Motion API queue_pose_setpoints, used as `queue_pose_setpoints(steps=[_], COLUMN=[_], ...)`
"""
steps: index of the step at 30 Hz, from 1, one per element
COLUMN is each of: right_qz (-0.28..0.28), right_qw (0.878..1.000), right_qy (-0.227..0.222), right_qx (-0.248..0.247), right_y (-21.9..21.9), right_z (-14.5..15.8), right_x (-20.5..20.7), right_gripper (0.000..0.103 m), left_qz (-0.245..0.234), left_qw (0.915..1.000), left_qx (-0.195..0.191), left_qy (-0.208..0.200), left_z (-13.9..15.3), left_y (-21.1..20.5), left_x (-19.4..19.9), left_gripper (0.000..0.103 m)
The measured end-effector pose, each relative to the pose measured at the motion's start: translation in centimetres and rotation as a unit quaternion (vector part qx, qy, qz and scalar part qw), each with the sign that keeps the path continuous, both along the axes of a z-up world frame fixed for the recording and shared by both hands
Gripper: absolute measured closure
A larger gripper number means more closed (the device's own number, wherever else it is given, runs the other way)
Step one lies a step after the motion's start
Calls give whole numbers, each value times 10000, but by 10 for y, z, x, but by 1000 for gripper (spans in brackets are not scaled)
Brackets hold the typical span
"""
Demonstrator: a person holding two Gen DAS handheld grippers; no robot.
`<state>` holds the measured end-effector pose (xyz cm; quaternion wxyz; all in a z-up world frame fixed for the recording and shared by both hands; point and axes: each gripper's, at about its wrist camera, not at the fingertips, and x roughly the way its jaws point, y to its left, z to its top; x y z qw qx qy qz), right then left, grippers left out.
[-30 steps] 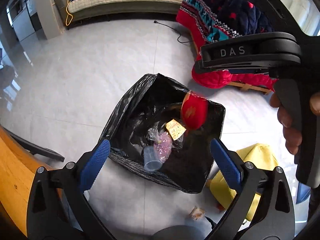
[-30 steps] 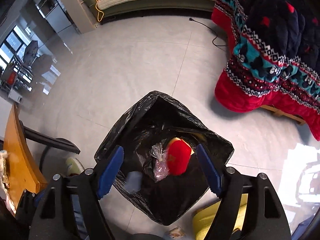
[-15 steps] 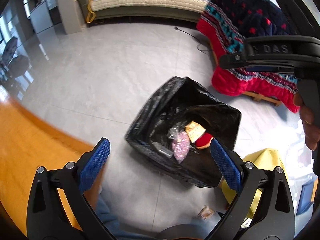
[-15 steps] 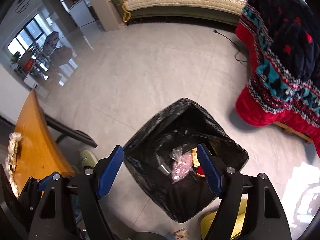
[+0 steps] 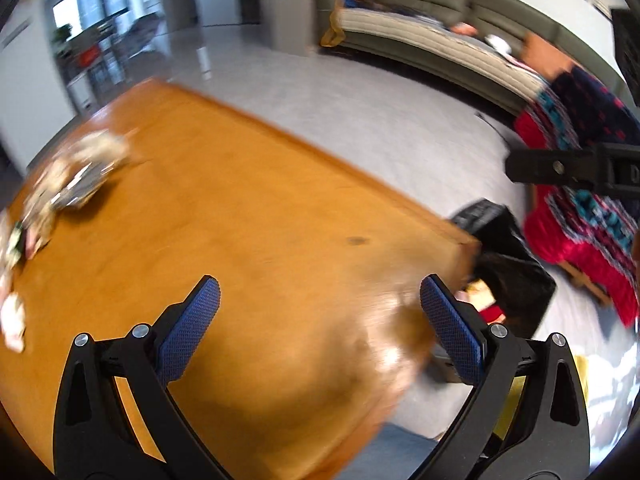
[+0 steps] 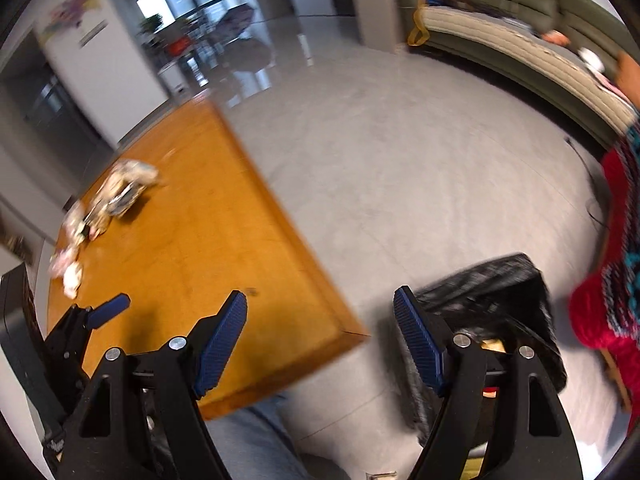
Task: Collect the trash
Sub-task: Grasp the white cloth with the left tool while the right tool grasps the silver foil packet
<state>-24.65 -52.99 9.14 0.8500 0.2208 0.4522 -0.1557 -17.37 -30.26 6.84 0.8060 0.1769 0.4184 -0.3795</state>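
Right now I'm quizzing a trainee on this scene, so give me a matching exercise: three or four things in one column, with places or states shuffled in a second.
Things:
1. black trash bag
2. crumpled wrappers
3. left tongs
4. patterned blanket

Places or states:
A. open, holding nothing
B. on the floor past the wooden table's corner
C. piled at the table's far end
D. red and navy, draped beyond the bag

Pairs: 1-B, 2-C, 3-A, 4-D

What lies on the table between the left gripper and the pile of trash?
Only bare wooden table between the left gripper and the trash pile, per the left wrist view.
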Motion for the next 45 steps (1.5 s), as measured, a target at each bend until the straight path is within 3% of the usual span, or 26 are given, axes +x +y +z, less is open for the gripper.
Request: queue_pose_setpoints(steps=[5, 10, 17, 23, 28, 30, 36, 41, 43, 44, 45], right_qz=[744, 1244, 1908, 2515, 2894, 3182, 3635, 3493, 3376, 3332, 3298], right_qw=[9971, 9918, 9805, 9659, 9553, 9471, 9250, 9235, 9256, 9262, 9269], right_qy=[89, 190, 291, 398, 424, 389, 652, 1049, 1179, 1257, 1307], right_qx=[103, 211, 374, 465, 430, 158, -897, -1185, -1238, -1235, -1227], right_y=[55, 100, 149, 182, 205, 220, 249, 253, 250, 249, 250], right_z=[-4, -12, -23, -26, -16, -9, -22, -56, -68, -72, -76], right_x=[64, 116, 189, 244, 284, 301, 344, 373, 380, 382, 383], right_gripper=[27, 27, 27, 27, 27, 23, 19, 19, 26, 38, 53], left_qz=[1172, 1941, 3073, 3639, 3921, 3981, 4107, 4121, 3991, 3935, 3877], left_qw=[9930, 9810, 9515, 9304, 9153, 9126, 9078, 9085, 9146, 9171, 9197], left_qx=[-95, -24, 150, 168, 365, 570, 518, 436, 422, 424, 397], left_qy=[96, 56, 49, 406, 842, 736, 675, 530, 490, 479, 479], left_z=[-2, -3, -7, -29, -53, -57, -58, -59, -56, -54, -50], left_y=[81, 143, 234, 282, 299, 300, 307, 309, 305, 301, 300], left_x=[57, 97, 162, 229, 257, 257, 254, 249, 245, 246, 243], left_gripper=[6, 6, 6, 6, 6, 6, 6, 6, 19, 25, 39])
